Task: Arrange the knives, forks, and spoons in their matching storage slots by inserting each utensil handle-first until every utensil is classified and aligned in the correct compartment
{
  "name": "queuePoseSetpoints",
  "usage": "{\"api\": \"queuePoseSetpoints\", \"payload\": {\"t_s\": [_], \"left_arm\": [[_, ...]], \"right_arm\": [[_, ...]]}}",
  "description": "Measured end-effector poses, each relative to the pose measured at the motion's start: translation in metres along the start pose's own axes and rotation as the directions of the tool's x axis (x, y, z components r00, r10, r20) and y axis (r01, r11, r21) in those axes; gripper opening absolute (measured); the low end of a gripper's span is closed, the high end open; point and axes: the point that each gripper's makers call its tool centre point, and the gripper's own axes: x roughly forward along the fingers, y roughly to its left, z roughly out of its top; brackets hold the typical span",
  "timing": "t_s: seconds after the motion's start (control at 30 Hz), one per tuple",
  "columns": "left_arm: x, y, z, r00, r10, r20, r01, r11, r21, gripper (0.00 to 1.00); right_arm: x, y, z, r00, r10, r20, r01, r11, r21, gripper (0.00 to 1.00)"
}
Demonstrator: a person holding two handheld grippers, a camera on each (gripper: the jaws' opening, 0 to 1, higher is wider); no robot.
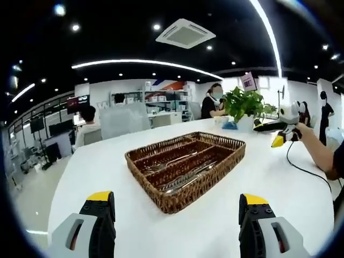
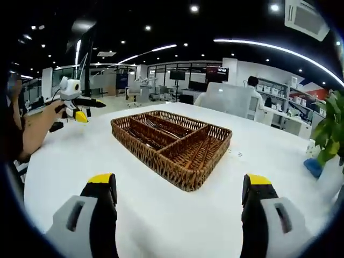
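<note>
Left tongs [image 1: 177, 215] and right tongs [image 2: 180, 196] both gape wide and empty above the white worktop [image 1: 107, 166]; the wicker tray [image 1: 185, 161] lies ahead, utensils [image 1: 171, 161], seemingly forks, in its slots

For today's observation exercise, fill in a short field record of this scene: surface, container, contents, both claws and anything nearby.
Surface: white table
Container: wicker tray with divided compartments
Contents: metal utensils lying in the compartments; exact types too small to tell
Left claw: open, holding nothing
Right claw: open, holding nothing
Nearby: potted plant at the far table edge
</note>
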Motion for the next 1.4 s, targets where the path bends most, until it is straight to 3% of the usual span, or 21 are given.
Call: {"api": "queuePoseSetpoints", "payload": {"t_s": [0.1, 0.17, 0.23, 0.43, 0.53, 0.73, 0.93, 1.1, 1.4], "left_arm": [[-0.001, 0.000, -0.004, 1.000, 0.002, 0.005, -0.002, 1.000, -0.014, 1.00], [-0.002, 0.004, -0.002, 0.999, 0.039, 0.011, -0.039, 0.999, 0.008, 1.00], [-0.005, 0.005, 0.001, 0.999, 0.043, 0.028, -0.043, 0.999, -0.005, 1.00], [-0.009, 0.004, 0.000, 0.999, 0.023, 0.045, -0.022, 0.999, -0.023, 1.00], [-0.009, 0.006, -0.002, 0.999, 0.032, 0.029, -0.032, 0.999, -0.023, 1.00], [-0.008, 0.006, -0.004, 0.999, 0.032, 0.022, -0.031, 0.999, -0.027, 1.00], [-0.008, 0.003, -0.004, 0.999, 0.024, 0.028, -0.024, 0.999, -0.024, 1.00], [-0.010, -0.001, -0.003, 0.999, 0.007, 0.033, -0.006, 1.000, -0.017, 1.00], [-0.014, 0.004, -0.001, 0.999, 0.023, 0.046, -0.022, 0.999, -0.026, 1.00]], "right_arm": [[0.001, -0.001, -0.004, 1.000, 0.001, 0.004, -0.001, 1.000, 0.001, 0.99], [0.005, -0.005, -0.005, 1.000, -0.016, 0.009, 0.015, 1.000, 0.021, 0.99], [0.010, -0.001, -0.012, 1.000, 0.018, -0.006, -0.017, 0.999, 0.045, 0.99], [0.007, -0.002, -0.006, 1.000, -0.001, 0.010, 0.000, 0.999, 0.043, 0.99], [0.006, -0.002, -0.012, 1.000, -0.007, -0.027, 0.008, 1.000, 0.026, 0.99], [0.001, -0.001, -0.011, 0.999, -0.014, -0.042, 0.015, 1.000, 0.011, 0.99], [0.003, 0.003, -0.009, 1.000, 0.010, -0.025, -0.009, 1.000, 0.024, 0.99], [0.006, 0.006, -0.012, 0.999, -0.001, -0.045, 0.001, 1.000, 0.003, 0.99], [0.003, -0.001, -0.005, 1.000, -0.015, -0.018, 0.015, 1.000, 0.027, 0.99]]}}
